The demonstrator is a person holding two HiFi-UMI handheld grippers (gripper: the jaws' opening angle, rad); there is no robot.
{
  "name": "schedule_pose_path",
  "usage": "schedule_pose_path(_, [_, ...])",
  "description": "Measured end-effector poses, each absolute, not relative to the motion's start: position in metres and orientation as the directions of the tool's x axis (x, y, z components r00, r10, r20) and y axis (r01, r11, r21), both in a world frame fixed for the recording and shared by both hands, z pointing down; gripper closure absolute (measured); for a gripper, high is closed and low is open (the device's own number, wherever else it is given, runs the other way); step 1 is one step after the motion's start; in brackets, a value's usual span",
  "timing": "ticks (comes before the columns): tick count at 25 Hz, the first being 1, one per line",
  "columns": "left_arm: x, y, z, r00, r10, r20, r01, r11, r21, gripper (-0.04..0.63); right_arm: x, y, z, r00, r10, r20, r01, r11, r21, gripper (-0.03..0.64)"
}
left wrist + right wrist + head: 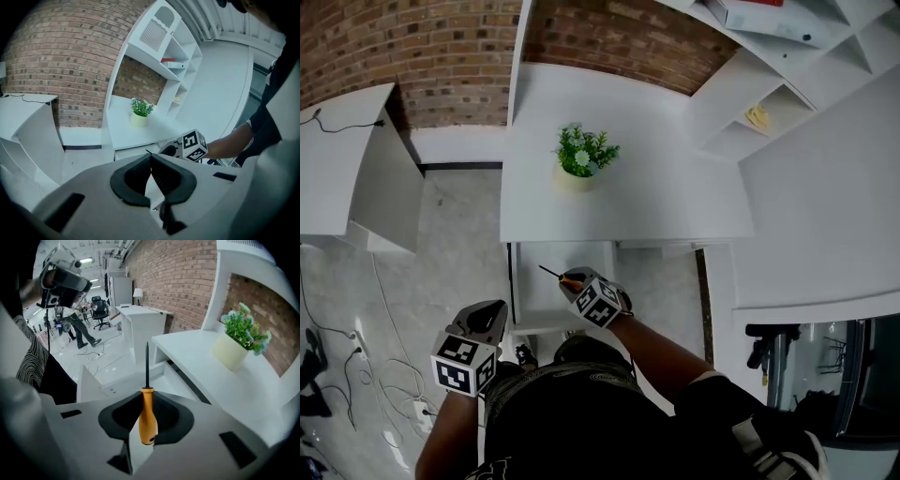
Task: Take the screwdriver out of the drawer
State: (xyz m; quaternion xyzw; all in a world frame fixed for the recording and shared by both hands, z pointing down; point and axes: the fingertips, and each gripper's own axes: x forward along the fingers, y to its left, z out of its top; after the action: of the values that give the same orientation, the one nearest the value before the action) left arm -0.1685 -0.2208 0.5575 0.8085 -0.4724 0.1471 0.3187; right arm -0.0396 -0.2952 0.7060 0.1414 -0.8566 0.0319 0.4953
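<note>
head view: my right gripper (573, 281) is held out over the open drawer (542, 302) under the white desk (628, 187), and the screwdriver (565, 277) sits in its tip, orange handle in the jaws and dark shaft pointing away to the left. the tool is in the air above the drawer, not lying in it. my left gripper (490, 311) hangs lower and to the left, beside the drawer front and apart from it. a small potted plant (585, 156) stands on the desk near the brick wall (441, 56).

left gripper view: the two black pads meet at their tips and nothing is between them, so this one is closed and empty. past it i see the marker cube of the other gripper in front of the desk.

right gripper view: the jaws are clamped on the orange handle, which stands upright between the pads, its butt end sticking out below them. the thin shaft rises straight ahead, with the drawer's white inside below and beyond it.
</note>
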Motion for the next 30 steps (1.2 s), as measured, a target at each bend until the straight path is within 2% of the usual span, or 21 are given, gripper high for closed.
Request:
schedule_pose_path(8, [-0.169, -0.218, 0.542, 0.554, -0.666, 0.500, -0.832, -0.420, 0.362, 0.577, -0.052, -0.283, 0.643, -0.600, -0.298, 0.742, -0.473, 0.881, -0.029, 0.543])
schedule_pose_path(13, [-0.162, -0.218, 0.528, 0.593, -0.649, 0.477, -0.805, -0.478, 0.351, 0.577, -0.052, -0.274, 0.601, -0.655, -0.354, 0.668, -0.552, 0.827, -0.103, 0.545])
schedule_pose_path(22, [-0.140, -0.221, 0.492, 0.657, -0.631, 0.413, -0.753, -0.572, 0.324, 0.577, -0.045, -0.258, 0.531, -0.728, -0.445, 0.522, -0.609, 0.770, -0.192, 0.544])
schedule_pose_path(30, [-0.133, -0.218, 0.463, 0.638, -0.680, 0.360, -0.770, -0.559, 0.309, 0.577, -0.034, -0.259, 0.490, -0.796, -0.457, 0.396, -0.586, 0.744, -0.320, 0.543])
